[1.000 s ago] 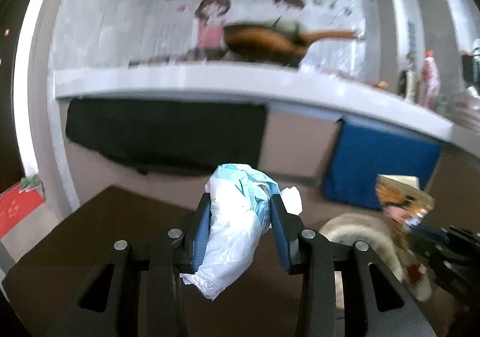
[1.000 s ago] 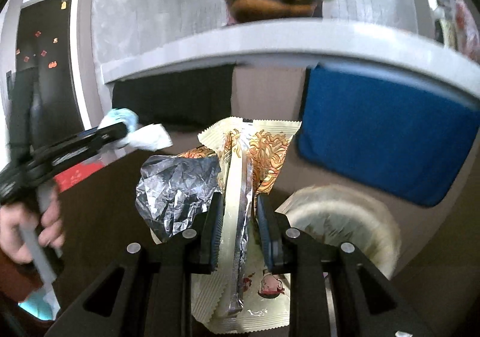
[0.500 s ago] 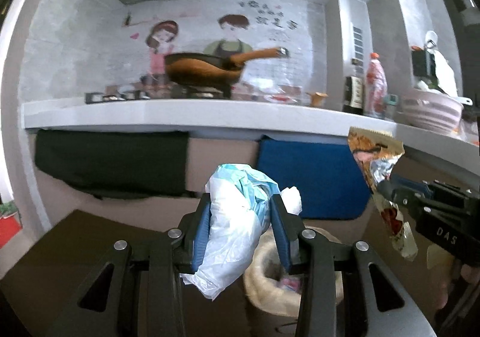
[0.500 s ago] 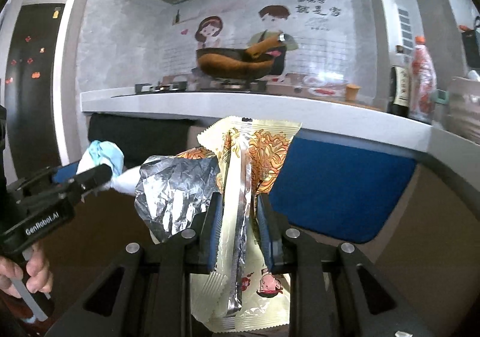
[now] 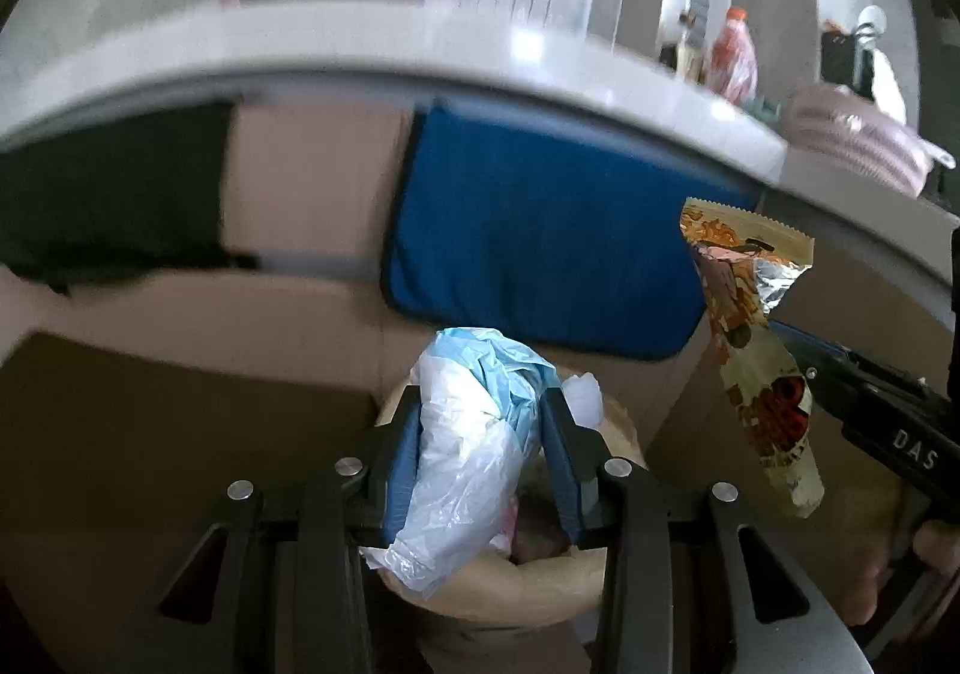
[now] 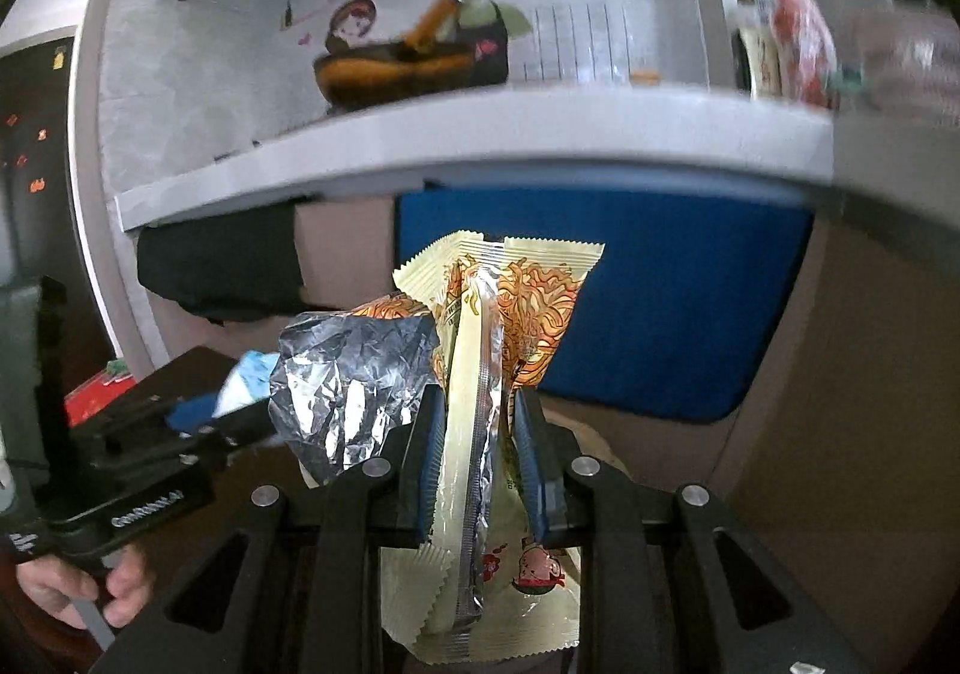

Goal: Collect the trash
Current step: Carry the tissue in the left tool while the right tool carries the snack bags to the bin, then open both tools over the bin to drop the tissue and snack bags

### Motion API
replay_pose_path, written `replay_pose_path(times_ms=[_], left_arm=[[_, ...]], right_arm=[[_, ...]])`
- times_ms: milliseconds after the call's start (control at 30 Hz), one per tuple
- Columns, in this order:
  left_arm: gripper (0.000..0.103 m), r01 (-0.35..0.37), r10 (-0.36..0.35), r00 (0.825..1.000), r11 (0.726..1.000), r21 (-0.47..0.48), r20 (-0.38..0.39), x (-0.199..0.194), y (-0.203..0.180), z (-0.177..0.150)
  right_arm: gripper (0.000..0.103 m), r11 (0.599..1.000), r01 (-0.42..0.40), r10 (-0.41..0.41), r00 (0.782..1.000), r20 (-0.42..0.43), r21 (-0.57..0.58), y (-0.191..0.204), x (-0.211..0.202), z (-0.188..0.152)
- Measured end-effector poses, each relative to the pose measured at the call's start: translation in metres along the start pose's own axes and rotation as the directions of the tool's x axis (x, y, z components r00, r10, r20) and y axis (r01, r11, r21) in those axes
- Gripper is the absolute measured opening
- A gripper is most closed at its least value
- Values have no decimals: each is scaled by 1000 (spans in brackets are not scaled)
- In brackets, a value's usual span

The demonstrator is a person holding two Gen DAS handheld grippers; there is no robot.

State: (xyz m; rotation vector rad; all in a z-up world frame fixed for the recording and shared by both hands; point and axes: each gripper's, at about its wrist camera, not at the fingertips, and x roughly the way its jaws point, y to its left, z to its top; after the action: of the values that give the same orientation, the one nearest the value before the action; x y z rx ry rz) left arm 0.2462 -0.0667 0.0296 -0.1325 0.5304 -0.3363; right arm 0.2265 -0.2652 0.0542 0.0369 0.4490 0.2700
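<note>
Blue padding (image 5: 540, 242) hangs below a long white counter (image 5: 420, 44), the biggest shapes in both views. Under my left gripper (image 5: 480, 458) sits a round, pale bin (image 5: 516, 584), soft-rimmed, with scraps already inside. That gripper is clamped on a crumpled bag (image 5: 474, 434), thin white and light-blue plastic, directly over the bin's mouth. My right gripper (image 6: 480, 452) is pinched tight on a flat noodle wrapper (image 6: 510, 314), cream and orange with a silver foil lining, zigzag-cut ends; it hangs just beside the bin, not above it. To drop well, I judge I should part the left jaws only while centred over the opening, since light film may cling to the pads (image 5: 399, 464). Then I would bring the stiff wrapper over the rim before letting go.
</note>
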Motion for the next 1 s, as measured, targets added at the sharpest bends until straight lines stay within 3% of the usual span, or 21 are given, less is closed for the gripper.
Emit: replay_pose_path(times_ms=[300,533,667,800,900,1000], left_arm=[[40,46,-53,981,998,-42,-184,94,20,-19],[40,33,-61,929,996,-83,-365,158,30,-39],[45,32,-54,936,997,-68,-348,158,26,-40],[57,56,-79,943,995,-81,-322,151,24,-33],[59,72,-98,956,992,-104,-277,140,25,-21],[60,98,-133,946,987,-130,-295,133,25,-16]], right_arm=[[22,989,-38,64,980,-186,141,-41,97,-45],[25,976,-42,104,954,-282,215,-59,151,-65],[27,974,-32,101,947,-304,224,-59,162,-69],[48,978,-13,70,961,-268,206,-56,154,-65],[49,983,25,18,973,-229,183,-53,136,-59],[49,982,44,-8,982,-190,186,-51,114,-53]])
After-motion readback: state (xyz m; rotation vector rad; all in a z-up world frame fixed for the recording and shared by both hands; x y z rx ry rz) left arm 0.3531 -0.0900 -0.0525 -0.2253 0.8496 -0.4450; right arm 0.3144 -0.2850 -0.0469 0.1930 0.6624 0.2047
